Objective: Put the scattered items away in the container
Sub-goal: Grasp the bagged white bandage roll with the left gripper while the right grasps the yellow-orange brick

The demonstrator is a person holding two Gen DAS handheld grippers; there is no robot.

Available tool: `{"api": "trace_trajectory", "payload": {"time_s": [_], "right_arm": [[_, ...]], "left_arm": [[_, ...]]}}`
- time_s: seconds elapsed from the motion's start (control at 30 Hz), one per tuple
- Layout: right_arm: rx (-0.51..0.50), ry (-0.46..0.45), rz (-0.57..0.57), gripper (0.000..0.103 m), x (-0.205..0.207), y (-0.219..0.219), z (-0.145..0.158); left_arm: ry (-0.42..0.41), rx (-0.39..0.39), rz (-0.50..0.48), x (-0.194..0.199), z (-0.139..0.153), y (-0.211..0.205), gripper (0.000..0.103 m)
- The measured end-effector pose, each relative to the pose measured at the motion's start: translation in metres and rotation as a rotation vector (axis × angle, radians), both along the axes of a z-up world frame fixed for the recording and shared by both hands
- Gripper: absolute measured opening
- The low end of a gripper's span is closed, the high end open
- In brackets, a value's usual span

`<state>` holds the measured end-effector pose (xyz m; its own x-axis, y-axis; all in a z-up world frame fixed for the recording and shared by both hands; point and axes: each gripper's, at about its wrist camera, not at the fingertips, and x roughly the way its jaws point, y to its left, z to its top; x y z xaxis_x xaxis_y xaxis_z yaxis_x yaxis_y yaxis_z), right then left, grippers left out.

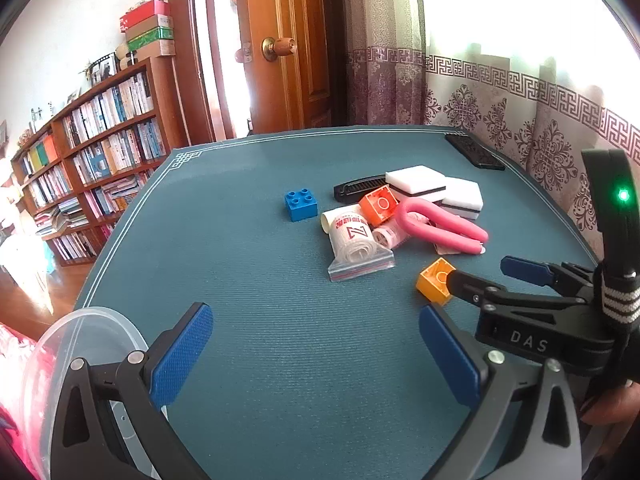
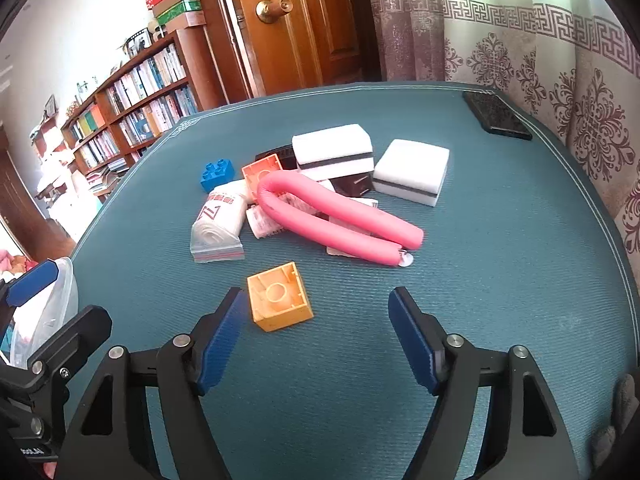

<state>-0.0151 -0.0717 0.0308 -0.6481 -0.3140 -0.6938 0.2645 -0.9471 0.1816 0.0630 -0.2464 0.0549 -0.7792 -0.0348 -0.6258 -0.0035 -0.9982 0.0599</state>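
Both claws hover low with jaws spread wide, left claw [image 1: 316,354] beside right claw [image 2: 316,334].

Both wrist cameras sit low over the teal woven table mat [image 1: 260,280], facing the wooden door [image 2: 296,20]; the right one sits nearer the shared bent pink foam tube [image 2: 332,216].

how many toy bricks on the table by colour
blue brick: 1
orange brick: 1
yellow brick: 1
total: 3
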Motion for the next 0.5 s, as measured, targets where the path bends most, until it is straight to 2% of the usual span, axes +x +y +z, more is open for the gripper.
{"api": "trace_trajectory", "payload": {"time_s": [0.07,0.3,0.4,0.5], "right_arm": [[-0.003,-0.008,0.013,0.072,-0.003,-0.004,-0.001],[0.014,-0.028,0.054,0.071,-0.009,-0.016,-0.008],[0.038,-0.047,0.060,0.057,-0.012,-0.021,-0.015],[0.061,-0.029,0.066,0.047,-0.010,-0.023,-0.018]], "left_arm": [[0.003,0.010,0.018,-0.002,0.000,-0.004,0.103],[-0.033,0.055,0.035,-0.013,-0.009,-0.014,0.103],[-0.041,0.054,0.031,-0.016,-0.011,-0.012,0.103],[-0.041,0.044,0.035,-0.019,-0.011,-0.010,0.103]]}}
